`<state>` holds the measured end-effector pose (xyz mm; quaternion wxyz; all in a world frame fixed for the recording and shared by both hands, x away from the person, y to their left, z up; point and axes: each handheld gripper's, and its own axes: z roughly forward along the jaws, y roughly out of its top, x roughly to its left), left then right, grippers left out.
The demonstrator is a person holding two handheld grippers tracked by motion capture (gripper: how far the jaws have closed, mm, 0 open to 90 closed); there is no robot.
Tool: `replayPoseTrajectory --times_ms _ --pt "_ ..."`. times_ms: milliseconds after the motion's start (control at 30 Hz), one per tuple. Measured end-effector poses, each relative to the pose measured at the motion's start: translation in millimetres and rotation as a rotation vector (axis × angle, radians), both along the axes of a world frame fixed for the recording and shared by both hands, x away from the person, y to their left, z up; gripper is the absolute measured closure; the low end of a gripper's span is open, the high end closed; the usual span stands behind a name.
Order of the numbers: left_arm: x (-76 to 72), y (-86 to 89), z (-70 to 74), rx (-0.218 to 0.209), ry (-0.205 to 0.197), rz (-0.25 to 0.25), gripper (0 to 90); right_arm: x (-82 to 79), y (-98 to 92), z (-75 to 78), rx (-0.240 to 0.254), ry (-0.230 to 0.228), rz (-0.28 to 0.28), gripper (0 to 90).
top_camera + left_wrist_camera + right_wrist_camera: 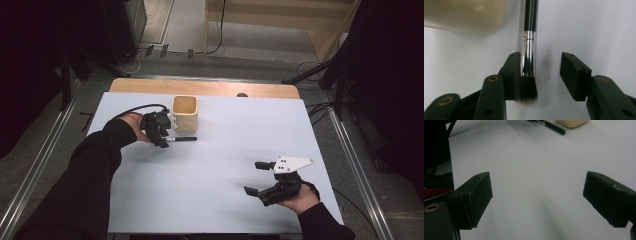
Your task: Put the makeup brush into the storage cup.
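Left gripper (540,75) straddles the brush (528,60) beside the cup (464,15), jaws apart – grab unfinished; right gripper (537,200) gapes idle.

Black sleeves; black jaws, brass pivots; grey three-cornered plate (292,163).

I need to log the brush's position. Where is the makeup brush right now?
In the high view the makeup brush lies on the white table, left of centre, just in front of the cream cup, its bristle end between the open jaws of the left hand-held gripper.
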<state>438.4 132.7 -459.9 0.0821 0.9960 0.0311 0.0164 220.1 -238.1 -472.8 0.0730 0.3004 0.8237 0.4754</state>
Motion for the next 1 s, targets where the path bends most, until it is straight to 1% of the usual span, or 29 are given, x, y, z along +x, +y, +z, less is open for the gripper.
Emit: replayPoseTrajectory --times_ms 33,100,133,200,233,267,467,500,633,667,833,967,1000 --pt "0.0 -0.4 -0.3 0.007 -0.004 0.001 53.3 0.0 0.0 0.1 0.001 0.0 0.0 9.2" --pt "-0.2 -1.3 -1.5 0.007 -0.004 -0.002 55.1 -0.1 0.1 0.1 0.001 0.001 0.0 9.1" --pt "-0.2 -2.2 -1.6 0.017 -0.002 -0.006 55.3 -0.2 0.2 0.1 0.001 0.003 0.001 9.2" --pt "0.2 -3.0 -1.5 0.012 -0.003 -0.001 55.5 -0.2 0.2 0.1 0.0 0.001 0.002 9.2" --pt "0.4 -3.2 -1.5 0.014 -0.005 -0.002 57.2 -0.2 0.2 0.2 0.0 0.001 0.001 9.1" --pt "-0.1 -3.4 -2.2 0.009 -0.01 -0.002 58.3 -0.2 0.1 0.2 0.0 0.001 0.001 9.2" --pt "-1.1 -5.6 -3.8 0.033 -0.047 -0.01 59.6 -0.1 0.1 0.3 0.0 -0.001 0.001 9.2" --pt "-1.3 -5.9 -4.3 0.033 -0.047 -0.011 61.3 -0.2 0.1 0.2 0.0 -0.001 0.002 9.2" --pt "-2.4 -7.0 -7.7 0.044 -0.063 -0.018 62.9 -0.1 0.0 0.3 0.001 0.0 0.0 9.2" --pt "-2.5 -7.6 -8.0 0.053 -0.063 -0.026 63.8 -0.1 0.1 0.3 0.001 0.0 0.0 9.2" --pt "-2.6 -9.3 -9.4 0.056 -0.071 -0.035 66.5 -0.1 0.1 0.3 0.001 0.0 -0.001 9.2" --pt "-2.6 -10.0 -9.5 0.06 -0.061 -0.044 69.5 0.1 0.0 0.3 0.0 0.0 0.0 9.2" --pt "-3.6 -10.1 -10.1 0.056 -0.063 -0.047 71.7 0.0 0.2 0.2 0.0 0.001 0.0 9.2"
